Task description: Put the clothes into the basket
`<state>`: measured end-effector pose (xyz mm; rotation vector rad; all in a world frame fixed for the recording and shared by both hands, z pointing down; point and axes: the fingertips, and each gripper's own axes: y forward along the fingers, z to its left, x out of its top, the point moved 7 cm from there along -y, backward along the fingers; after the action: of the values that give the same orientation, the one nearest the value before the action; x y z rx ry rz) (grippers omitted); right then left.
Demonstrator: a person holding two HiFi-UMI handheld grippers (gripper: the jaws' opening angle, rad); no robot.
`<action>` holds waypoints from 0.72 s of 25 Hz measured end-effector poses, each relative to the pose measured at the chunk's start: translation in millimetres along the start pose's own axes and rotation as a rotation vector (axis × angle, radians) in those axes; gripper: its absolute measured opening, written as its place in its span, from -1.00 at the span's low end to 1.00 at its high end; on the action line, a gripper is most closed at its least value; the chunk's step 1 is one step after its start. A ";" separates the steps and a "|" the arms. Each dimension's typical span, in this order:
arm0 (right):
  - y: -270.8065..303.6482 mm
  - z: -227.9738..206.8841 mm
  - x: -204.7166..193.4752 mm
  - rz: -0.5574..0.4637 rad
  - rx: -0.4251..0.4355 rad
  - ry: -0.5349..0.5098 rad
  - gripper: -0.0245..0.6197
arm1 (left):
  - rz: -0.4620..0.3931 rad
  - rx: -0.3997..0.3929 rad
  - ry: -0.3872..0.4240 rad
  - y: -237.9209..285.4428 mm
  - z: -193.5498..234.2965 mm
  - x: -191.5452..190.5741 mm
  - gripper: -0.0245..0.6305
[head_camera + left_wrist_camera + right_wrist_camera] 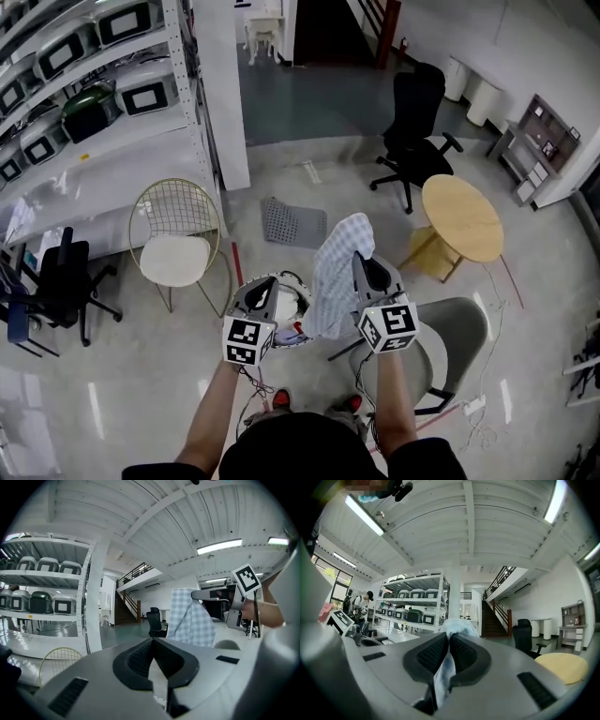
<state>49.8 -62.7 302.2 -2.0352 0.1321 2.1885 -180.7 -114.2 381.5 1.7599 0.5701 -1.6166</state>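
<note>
The right gripper [449, 638] is clamped on a blue-and-white checked cloth [336, 272]. The cloth bunches out past the pads and hangs just right of the white basket [300, 302] on the floor. The left gripper [152, 644], at the basket's left, has its jaws pressed together with nothing between them. Beyond the basket lies a gray mat [291, 223]. A gold wire chair [176, 239] stands to the basket's left, and a gray chair [455, 333] and a round wooden table [461, 217] to its right. The floor is pale and glossy, and white shelving [89, 84] stands far left of the basket.
</note>
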 end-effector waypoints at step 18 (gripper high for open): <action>86.4 77.7 -55.5 0.123 0.149 0.040 -0.80 | 0.076 0.102 -0.070 -26.5 78.8 -39.0 -0.91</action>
<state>-37.3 -137.7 360.1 -2.0385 0.4231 2.1354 -259.2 -148.6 414.6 1.7685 0.3896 -1.6724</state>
